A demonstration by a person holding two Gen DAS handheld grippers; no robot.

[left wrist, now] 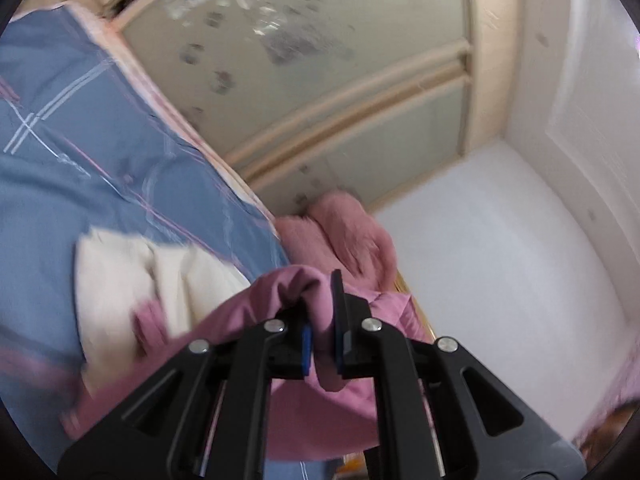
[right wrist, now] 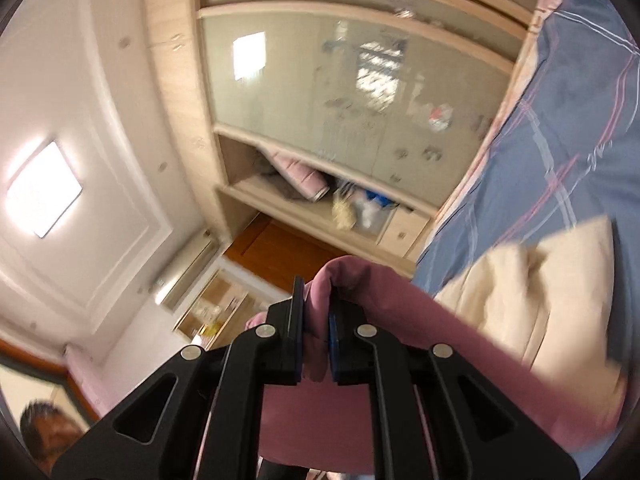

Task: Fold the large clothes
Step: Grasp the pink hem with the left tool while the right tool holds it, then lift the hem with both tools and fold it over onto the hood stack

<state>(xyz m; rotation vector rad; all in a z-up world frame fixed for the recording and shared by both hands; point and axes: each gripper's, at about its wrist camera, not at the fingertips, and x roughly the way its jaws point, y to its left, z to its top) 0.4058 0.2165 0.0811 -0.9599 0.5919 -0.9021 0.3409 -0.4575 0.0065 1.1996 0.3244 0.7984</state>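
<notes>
Early stage: left gripper (left wrist: 323, 320) and right gripper (right wrist: 315, 328) each clamp a bunched edge of the mauve garment (left wrist: 320, 408), raised over the blue bedspread (left wrist: 100, 152) near a cream cloth (left wrist: 120, 272); no fold is visible yet.

A mauve-pink soft fabric garment (left wrist: 320, 392) (right wrist: 420, 360) is seen bunched and raised above the blue plaid bedsheet (left wrist: 100, 152) (right wrist: 560, 140). Its gathered edge is pinched at two places. Cream cloth (left wrist: 132, 276) (right wrist: 532, 292) is partly overlapped.
</notes>
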